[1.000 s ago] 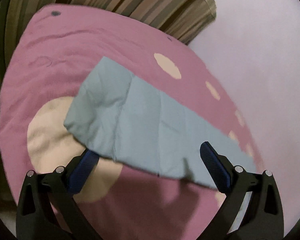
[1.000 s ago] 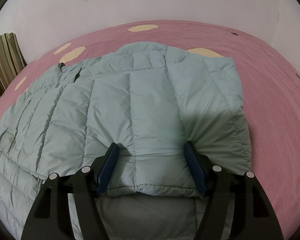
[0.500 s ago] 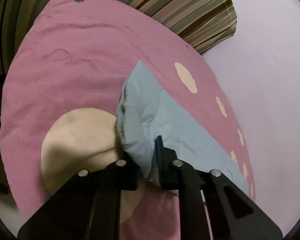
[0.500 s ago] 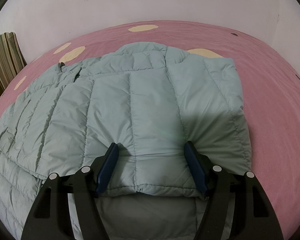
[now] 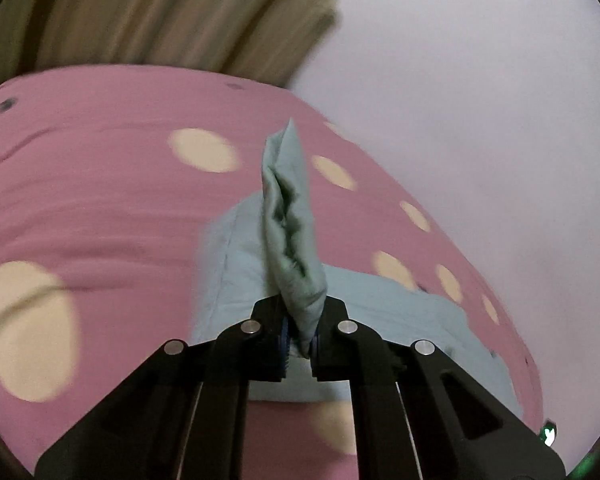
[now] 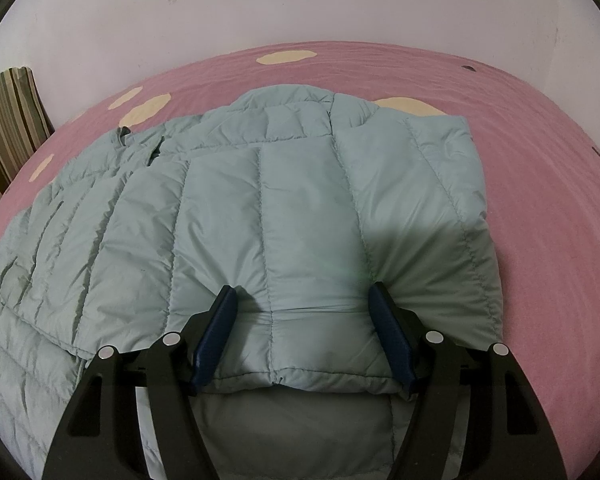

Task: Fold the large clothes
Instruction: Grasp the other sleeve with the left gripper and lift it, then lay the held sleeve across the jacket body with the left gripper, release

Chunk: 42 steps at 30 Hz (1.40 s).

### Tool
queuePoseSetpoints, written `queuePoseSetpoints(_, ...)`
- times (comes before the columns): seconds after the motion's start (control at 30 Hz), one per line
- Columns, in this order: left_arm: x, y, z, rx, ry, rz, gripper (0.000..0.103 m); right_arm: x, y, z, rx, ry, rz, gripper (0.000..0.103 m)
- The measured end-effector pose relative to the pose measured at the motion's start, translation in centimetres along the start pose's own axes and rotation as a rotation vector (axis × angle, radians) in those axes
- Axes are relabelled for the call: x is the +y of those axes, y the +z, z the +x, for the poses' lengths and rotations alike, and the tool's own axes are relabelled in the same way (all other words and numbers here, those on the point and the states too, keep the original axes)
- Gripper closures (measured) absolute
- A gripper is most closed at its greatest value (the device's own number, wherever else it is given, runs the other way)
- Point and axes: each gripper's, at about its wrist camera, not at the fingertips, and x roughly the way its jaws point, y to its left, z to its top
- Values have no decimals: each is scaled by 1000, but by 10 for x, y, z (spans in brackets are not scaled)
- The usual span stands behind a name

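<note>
A pale blue-green quilted puffer jacket (image 6: 260,216) lies spread on a pink bedsheet (image 6: 540,184) with cream dots. My right gripper (image 6: 304,320) is open, its blue pads (image 6: 216,332) resting on a folded part of the jacket near its edge. In the left wrist view, my left gripper (image 5: 300,332) is shut on the jacket's sleeve end (image 5: 292,220), which stands up lifted above the sheet (image 5: 100,200); the rest of the sleeve (image 5: 380,300) lies below it.
A striped brown-green pillow (image 6: 8,132) sits at the bed's left end and shows blurred at the top of the left wrist view (image 5: 160,12). A pale wall (image 6: 260,0) runs along the bed's far side.
My left gripper closed on the sleeve end and has lifted it up off the sheet, swinging across the bed. My right gripper and the jacket body have stayed still.
</note>
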Motion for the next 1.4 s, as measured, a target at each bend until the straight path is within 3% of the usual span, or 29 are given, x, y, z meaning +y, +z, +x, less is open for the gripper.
queuePoseSetpoints(0.3,-164,-39,64,135,-184,234,96,-2,-2,-1,-4,6,11,35)
queuePoseSetpoints(0.53,-266,-114,113,281,-248,428,97,-2,-2,-1,-6,13,17,34)
queuePoseSetpoints(0.8,-302,-194,141,414,-261,565,96,-3,-2,1,-9,32,27,31)
queuePoseSetpoints(0.87,-309,-208,146,446,-256,573,93,-3,-3,0,-9,33,28,31)
queuePoseSetpoints(0.93,-312,-214,145,448,-265,579,80,-3,-3,0,-9,35,29,31)
queuePoseSetpoints(1.1,-316,-220,128,422,-296,614,50,-4,-3,0,-9,36,30,30)
queuePoseSetpoints(1.23,-311,-212,103,405,-315,620,43,-3,-3,-1,-10,37,33,30)
queuePoseSetpoints(1.4,-281,-187,75,337,-283,620,40,-2,0,-5,-5,43,40,30)
